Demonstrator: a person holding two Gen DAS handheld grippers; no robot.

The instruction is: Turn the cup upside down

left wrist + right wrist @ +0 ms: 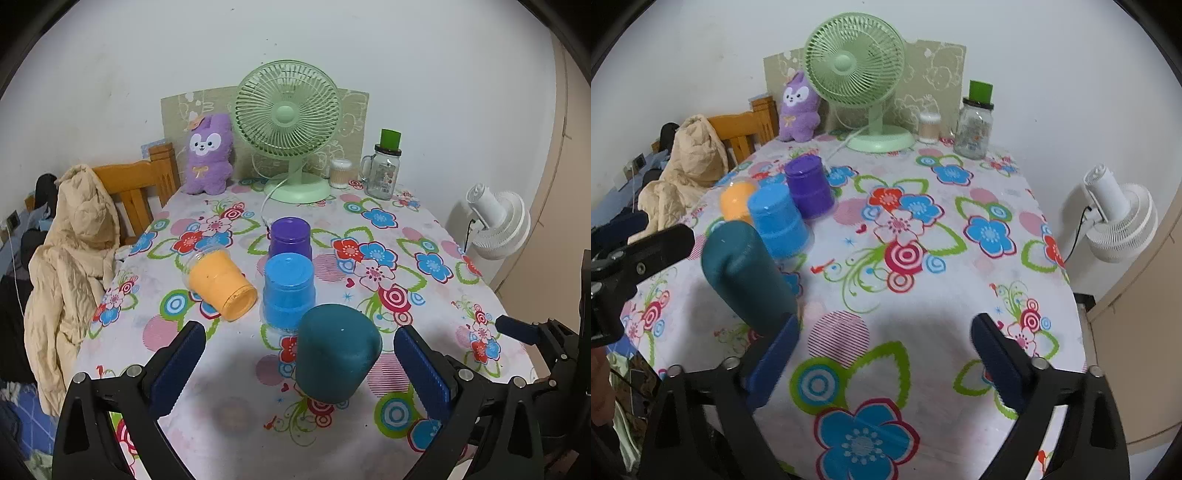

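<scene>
A dark teal cup is seen standing upside down on a flowered tablecloth, its closed base facing up. In the left wrist view it sits between the wide-open fingers of the left gripper, touched by neither pad. From the right wrist view the same cup appears at about ten o'clock, just beside the left finger of the right gripper, whose fingers are also spread apart with nothing held.

Just behind the teal cup, at twelve o'clock, a blue cup is placed upside down, and a purple cup stands inverted beyond it. At about ten o'clock an orange cup lies tipped on its side, mouth toward the camera.

Along the far edge of the table a green desk fan, a purple plush rabbit, a glass jar and a small tub of cotton swabs are lined up. At nine o'clock a beige jacket is draped over a wooden chair. At three o'clock a white fan stands beyond the table.
</scene>
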